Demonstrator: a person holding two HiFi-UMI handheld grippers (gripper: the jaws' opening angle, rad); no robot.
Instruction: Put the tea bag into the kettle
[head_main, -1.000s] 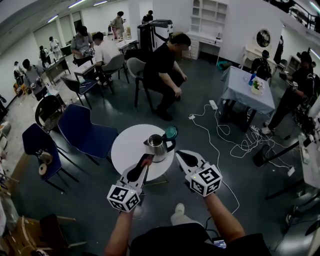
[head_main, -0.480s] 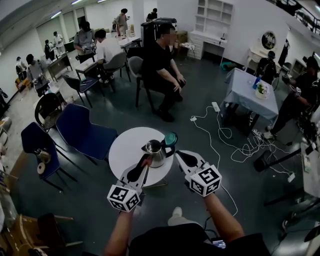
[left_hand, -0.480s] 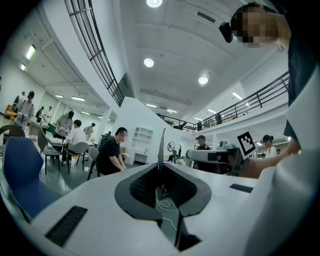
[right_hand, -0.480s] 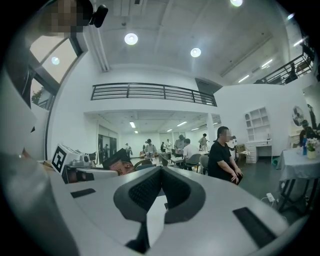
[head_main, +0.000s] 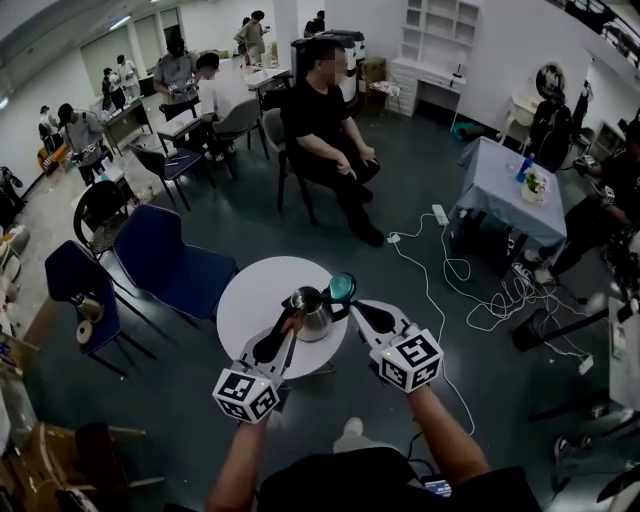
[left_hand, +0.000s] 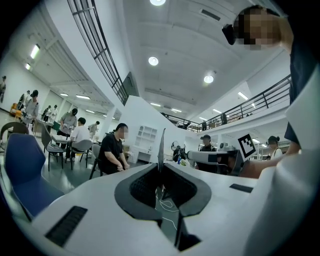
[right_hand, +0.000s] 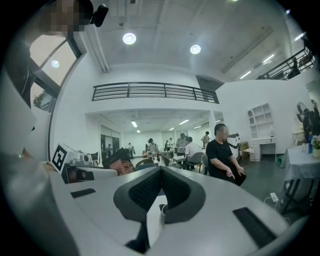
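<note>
Two tools, one kettle, one tea bag.

Kettle (head_main: 312, 314): steel, upright on the round white counter (head_main: 248, 300). Its teal lid (head_main: 343, 288) is tipped open at the far-right side.

Left tool (head_main: 290, 325): jaws clamped on the tea bag (left_hand: 160, 147). I see the bag edge-on as a thin flat piece, long axis in line with the jaws, free end pointing out past the tips. It sits at the kettle's near-left side.

Right tool (head_main: 356, 306): jaws closed together, nothing between them, just right of the kettle.

Head view high, steeply down; gripper views low, share seated person (head_main: 325, 130).
</note>
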